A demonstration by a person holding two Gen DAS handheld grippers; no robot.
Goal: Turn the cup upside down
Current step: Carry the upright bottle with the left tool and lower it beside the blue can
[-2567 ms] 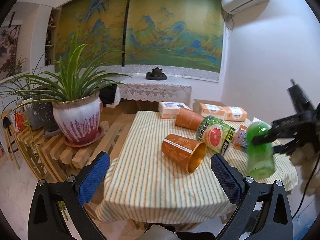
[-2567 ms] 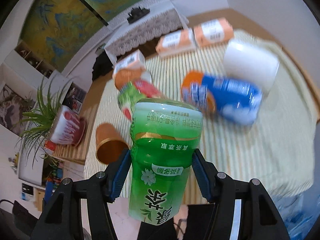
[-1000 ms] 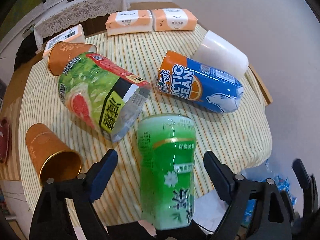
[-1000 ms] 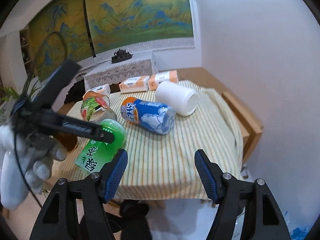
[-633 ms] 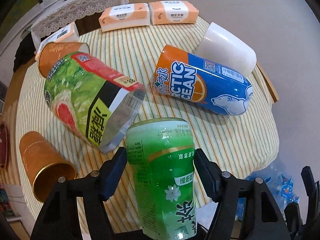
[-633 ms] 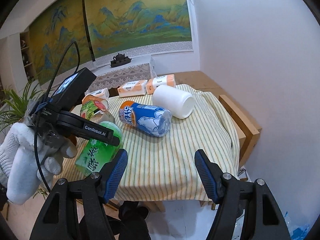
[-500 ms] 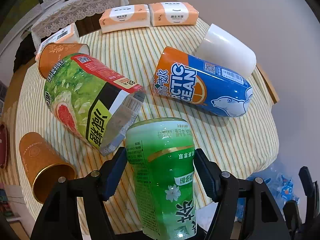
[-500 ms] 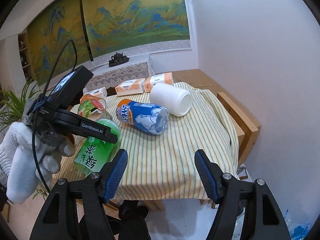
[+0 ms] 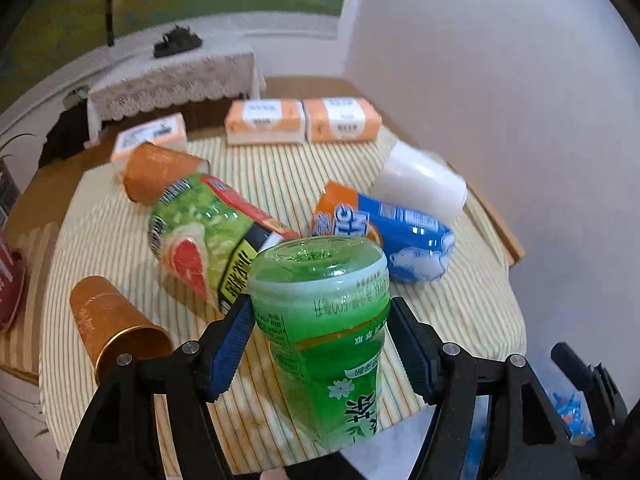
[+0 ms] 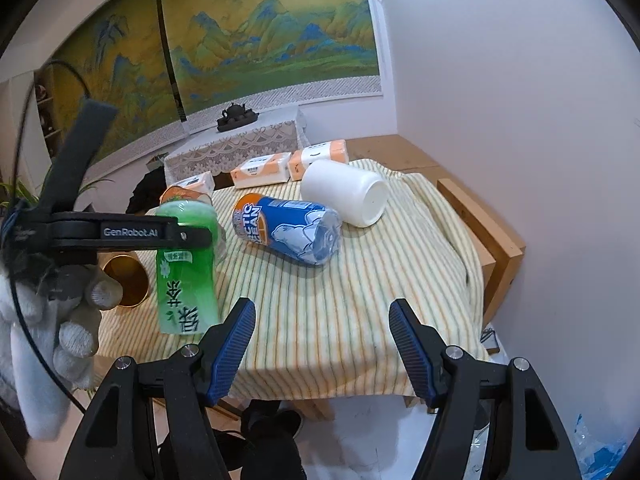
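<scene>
Now the left gripper point(image 9: 320, 344) pinches the green cup point(image 9: 324, 332) base-up; lower it level onto the near striped cloth point(image 10: 340, 312), while the right gripper point(image 10: 322, 336) hangs spread.

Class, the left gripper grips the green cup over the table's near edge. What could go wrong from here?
1. The green cup sits close to the table edge; set down there, it might tip off.
2. Its thin plastic wall may slip between the left gripper pads.
3. Swinging it could knock the grapefruit cup.
</scene>
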